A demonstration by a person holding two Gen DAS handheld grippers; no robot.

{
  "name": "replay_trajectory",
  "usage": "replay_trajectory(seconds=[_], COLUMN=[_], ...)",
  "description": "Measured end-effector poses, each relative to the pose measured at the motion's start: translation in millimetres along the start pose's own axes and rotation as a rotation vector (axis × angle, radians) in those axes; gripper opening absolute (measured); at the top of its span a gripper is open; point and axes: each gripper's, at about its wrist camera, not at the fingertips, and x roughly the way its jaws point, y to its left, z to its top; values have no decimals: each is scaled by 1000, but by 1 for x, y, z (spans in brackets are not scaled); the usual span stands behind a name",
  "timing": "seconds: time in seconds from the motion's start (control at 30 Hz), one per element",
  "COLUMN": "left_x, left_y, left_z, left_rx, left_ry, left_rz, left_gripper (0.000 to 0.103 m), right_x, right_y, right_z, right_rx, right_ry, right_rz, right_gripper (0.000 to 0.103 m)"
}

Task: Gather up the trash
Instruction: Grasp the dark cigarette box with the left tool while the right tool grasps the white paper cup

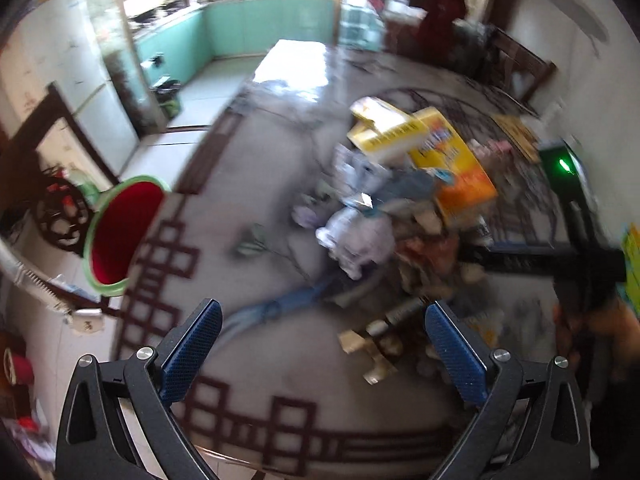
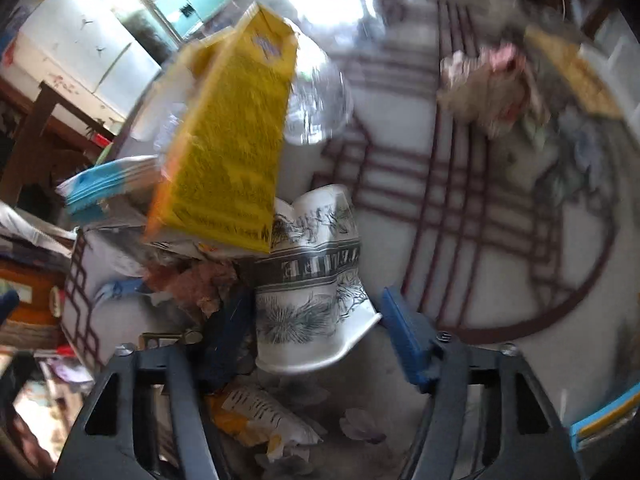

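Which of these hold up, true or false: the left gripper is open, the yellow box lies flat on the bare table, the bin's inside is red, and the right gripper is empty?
1. The left gripper is open with nothing between its fingers. True.
2. The yellow box lies flat on the bare table. False: it sits tilted on top of the trash pile.
3. The bin is red inside with a green rim. True.
4. Nothing is between the right gripper fingers. False: a white printed paper cup sits between them; a firm grip cannot be confirmed.
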Motion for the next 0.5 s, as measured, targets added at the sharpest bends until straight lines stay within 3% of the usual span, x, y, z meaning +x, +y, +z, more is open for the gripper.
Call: replay_trajectory(seconds=[0.13,0.3,0.4,0.5], left_x=[22,66,94,107], left_y=[-20,-51,-53,-46], left_z=[-4,-8,-11,-11], left_rx=[98,247,246,178], left_ry=[78,165,236,274], left_rz=[-112,-125,-109,-151], left_gripper=[102,101,80,76], right_x=[-24,-57,-69,-71], right_y=[-11,-31,-36,-37], right_z=[-8,-21,-30,-35], right_rx=[33,84,97,110], right_ry=[-59,-140,-161,-171], right_rz=[41,32,27,29], right_gripper=[58,58,58,58])
